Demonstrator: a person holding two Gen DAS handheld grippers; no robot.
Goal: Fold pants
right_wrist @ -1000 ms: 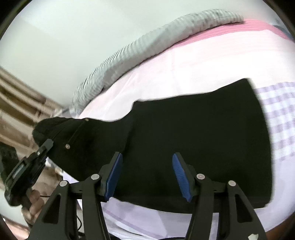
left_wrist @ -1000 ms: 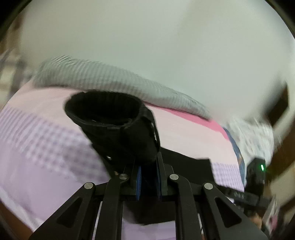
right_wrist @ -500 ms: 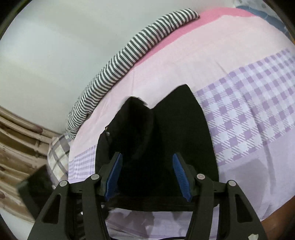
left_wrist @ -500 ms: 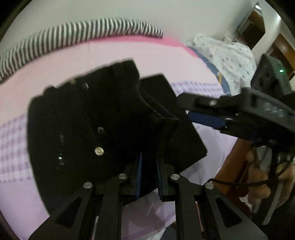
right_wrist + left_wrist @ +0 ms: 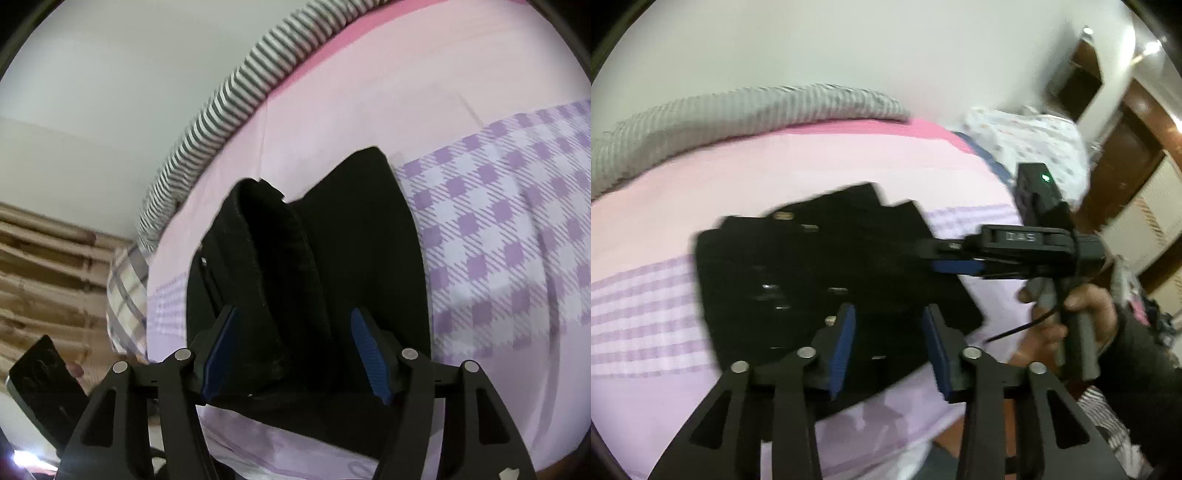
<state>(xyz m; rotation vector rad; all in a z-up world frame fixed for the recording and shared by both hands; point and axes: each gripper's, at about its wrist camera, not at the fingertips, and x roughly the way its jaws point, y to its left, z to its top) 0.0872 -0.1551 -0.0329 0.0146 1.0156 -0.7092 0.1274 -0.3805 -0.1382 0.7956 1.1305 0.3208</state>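
Seemingly mid-fold, the black pants [image 5: 827,280] lay bunched on the bed [image 5: 775,173], both the left gripper [image 5: 888,347] and right gripper [image 5: 297,354] spread wide and empty; flattening the raised flap probably came next

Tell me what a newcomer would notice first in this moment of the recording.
The black pants stand out first, lying bunched and partly folded on the pink and purple checked bedsheet. Next come the open left gripper and right gripper, each hovering over the fabric and holding nothing. A striped bolster runs along the bed's far edge by the wall.
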